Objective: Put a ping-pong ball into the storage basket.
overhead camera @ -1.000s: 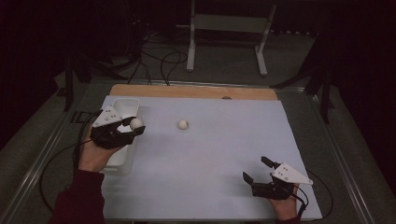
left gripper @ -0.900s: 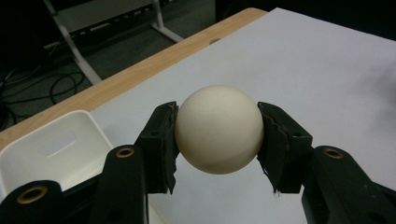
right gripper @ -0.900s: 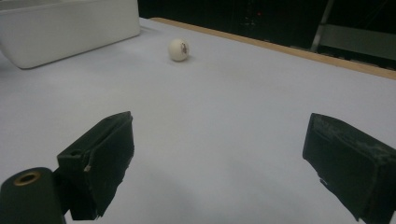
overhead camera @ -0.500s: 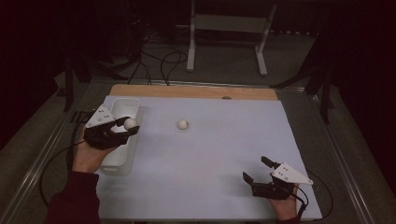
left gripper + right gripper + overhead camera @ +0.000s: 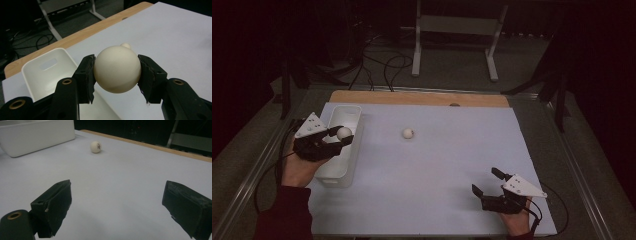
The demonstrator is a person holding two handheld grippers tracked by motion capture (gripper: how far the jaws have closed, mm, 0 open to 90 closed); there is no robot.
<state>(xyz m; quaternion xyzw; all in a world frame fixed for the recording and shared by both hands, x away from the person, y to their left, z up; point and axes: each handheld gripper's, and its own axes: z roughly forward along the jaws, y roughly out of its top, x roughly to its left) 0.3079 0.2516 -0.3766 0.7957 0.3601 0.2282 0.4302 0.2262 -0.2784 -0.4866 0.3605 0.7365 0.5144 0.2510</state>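
My left gripper (image 5: 340,135) is shut on a cream ball (image 5: 344,132) and holds it over the white bin (image 5: 335,172) at the left of the sheet. In the left gripper view the cream ball (image 5: 117,69) is squeezed between both pads (image 5: 86,75), with the bin (image 5: 33,80) below and left. A second ball (image 5: 408,133) lies alone on the white sheet; in the right gripper view that second ball (image 5: 95,146) lies far ahead. My right gripper (image 5: 486,183) rests open near the front right, nothing between its jaws; its own view shows the right gripper (image 5: 117,205) wide apart.
A white sheet (image 5: 447,165) covers the table, with a wooden strip (image 5: 412,98) along its far edge. A metal stand (image 5: 457,25) and cables lie on the floor beyond. The bin's side (image 5: 32,135) appears at the top left of the right gripper view.
My left gripper has drawn left and toward me with the ball, from the bin's right rim to over the bin. The right gripper and the loose ball have stayed put.
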